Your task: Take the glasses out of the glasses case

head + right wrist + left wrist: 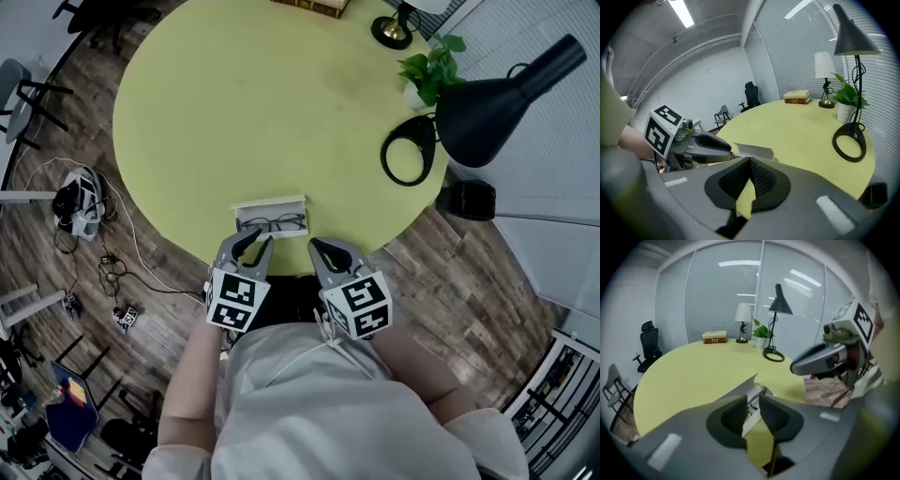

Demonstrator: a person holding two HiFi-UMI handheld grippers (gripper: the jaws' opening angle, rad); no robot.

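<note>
A white glasses case lies open near the front edge of the round yellow-green table. Black-rimmed glasses rest inside it. My left gripper hovers right at the case's front left, jaws a little apart and empty; in the left gripper view its own gripper frames the case in the narrow gap. My right gripper sits just right of the case, over the table's edge, jaws together. In the right gripper view that gripper is shut, with the case's raised lid and the left gripper beyond it.
A black desk lamp with a ring base stands at the table's right edge. Beside it is a potted plant; a small lamp and books are at the far side. Cables and gear lie on the floor at left.
</note>
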